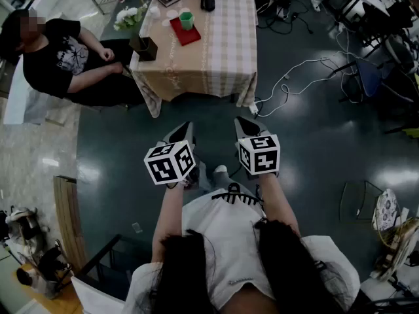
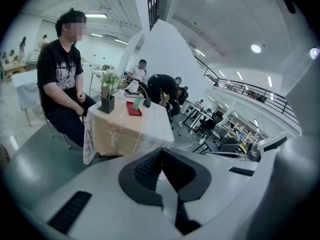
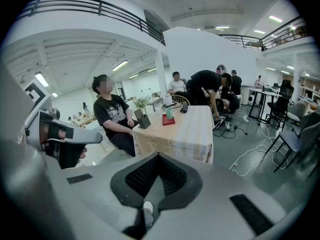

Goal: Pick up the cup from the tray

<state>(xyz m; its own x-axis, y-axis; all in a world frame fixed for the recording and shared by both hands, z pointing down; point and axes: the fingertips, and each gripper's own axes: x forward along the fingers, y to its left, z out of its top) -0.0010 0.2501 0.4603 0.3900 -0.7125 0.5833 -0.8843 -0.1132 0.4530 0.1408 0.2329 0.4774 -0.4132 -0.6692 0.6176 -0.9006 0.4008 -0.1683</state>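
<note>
A green cup (image 1: 186, 20) stands on a red tray (image 1: 183, 34) at the far left part of a table with a checked cloth (image 1: 219, 51). Both grippers hang close to my body, well short of the table and over the dark floor. My left gripper (image 1: 186, 127) is shut with nothing in it, and my right gripper (image 1: 243, 122) is shut and empty too. The left gripper view has the cup (image 2: 137, 103) and tray (image 2: 133, 110) far beyond its closed jaws (image 2: 160, 153). In the right gripper view the cup (image 3: 169, 114) stands far past that gripper (image 3: 158, 156).
A person in a black shirt (image 1: 59, 61) sits at the table's left side. A dark box with flowers (image 1: 144, 46) and a black object (image 1: 207, 0) also stand on the table. White cables (image 1: 294, 77) trail over the floor to the right. A wooden board (image 1: 65, 214) lies at the left.
</note>
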